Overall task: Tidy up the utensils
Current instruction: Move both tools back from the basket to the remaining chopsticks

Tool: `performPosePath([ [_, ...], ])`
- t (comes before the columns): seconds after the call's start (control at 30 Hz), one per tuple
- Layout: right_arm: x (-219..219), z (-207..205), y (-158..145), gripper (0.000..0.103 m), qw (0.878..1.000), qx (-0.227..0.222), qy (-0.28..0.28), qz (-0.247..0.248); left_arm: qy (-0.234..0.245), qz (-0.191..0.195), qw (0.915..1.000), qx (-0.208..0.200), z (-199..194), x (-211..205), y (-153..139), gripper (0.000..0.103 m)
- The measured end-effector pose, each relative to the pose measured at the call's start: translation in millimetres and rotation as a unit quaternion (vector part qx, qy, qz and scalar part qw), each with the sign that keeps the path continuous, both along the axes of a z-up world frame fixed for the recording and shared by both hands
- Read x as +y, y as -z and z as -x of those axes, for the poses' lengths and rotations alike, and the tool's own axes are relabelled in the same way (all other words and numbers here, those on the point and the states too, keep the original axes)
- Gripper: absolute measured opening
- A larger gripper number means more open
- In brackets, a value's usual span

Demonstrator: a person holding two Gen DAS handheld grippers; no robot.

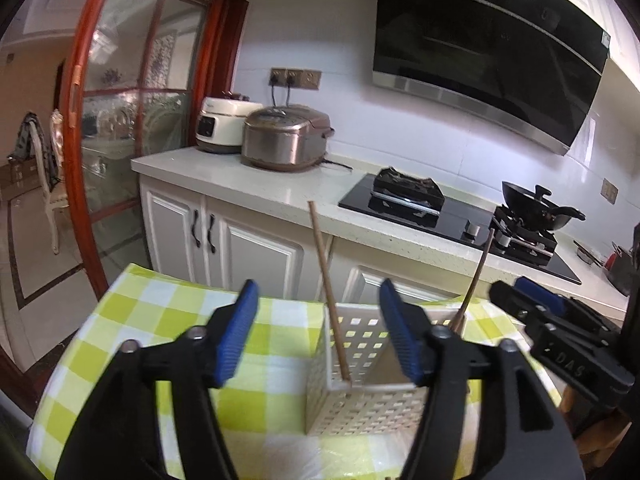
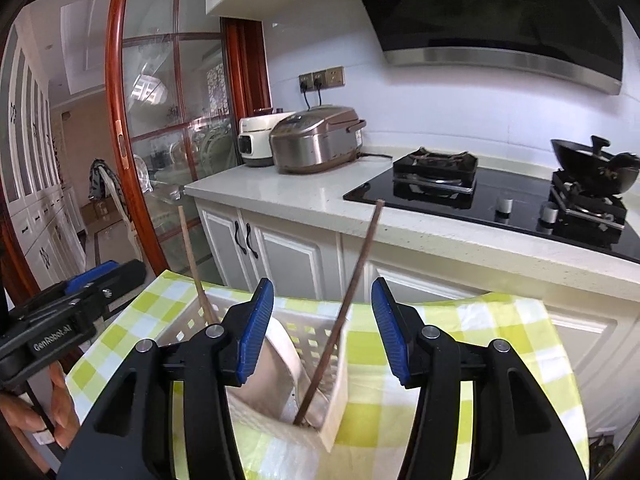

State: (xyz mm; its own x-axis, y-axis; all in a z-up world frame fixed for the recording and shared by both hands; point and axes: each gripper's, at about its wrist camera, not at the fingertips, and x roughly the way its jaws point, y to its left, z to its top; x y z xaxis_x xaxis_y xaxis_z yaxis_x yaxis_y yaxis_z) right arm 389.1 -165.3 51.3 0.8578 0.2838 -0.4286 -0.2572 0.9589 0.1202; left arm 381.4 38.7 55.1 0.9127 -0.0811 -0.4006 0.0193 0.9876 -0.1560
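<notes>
A white perforated basket (image 1: 360, 412) stands on a table with a yellow-green checked cloth (image 1: 180, 312). Two chopsticks lean upright in it: a light brown one (image 1: 324, 276) and a dark brown one (image 1: 476, 276). My left gripper (image 1: 318, 283) is open just before the basket, and the light chopstick rises between its blue pads, untouched. In the right wrist view my right gripper (image 2: 322, 282) is open over the basket (image 2: 332, 412), with the dark chopstick (image 2: 352, 288) standing free between the pads. The light chopstick (image 2: 194, 264) is to the left. A pale curved piece (image 2: 284, 352) lies inside the basket.
Behind the table runs a white counter (image 1: 248, 184) with two rice cookers (image 1: 284, 140), a black hob (image 1: 460, 216) and a wok (image 1: 536, 208). A red-framed glass door (image 1: 120, 120) stands at the left. A hand (image 2: 32, 420) holds the left gripper (image 2: 120, 270).
</notes>
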Motion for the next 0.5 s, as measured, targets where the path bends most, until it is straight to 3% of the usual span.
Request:
performPosePath([
  [0.2,-11.7,42.0,4.0,0.050,1.000,0.004,0.000,-0.009,-0.022,-0.013,0.9996,-0.010,53.6,4.8,4.1,0.094],
  [0.5,-8.8,113.2,55.0,0.050,0.999,0.050,-0.009,-0.004,-0.024,-0.007,0.9991,0.035,124.9,12.0,53.0,0.098],
])
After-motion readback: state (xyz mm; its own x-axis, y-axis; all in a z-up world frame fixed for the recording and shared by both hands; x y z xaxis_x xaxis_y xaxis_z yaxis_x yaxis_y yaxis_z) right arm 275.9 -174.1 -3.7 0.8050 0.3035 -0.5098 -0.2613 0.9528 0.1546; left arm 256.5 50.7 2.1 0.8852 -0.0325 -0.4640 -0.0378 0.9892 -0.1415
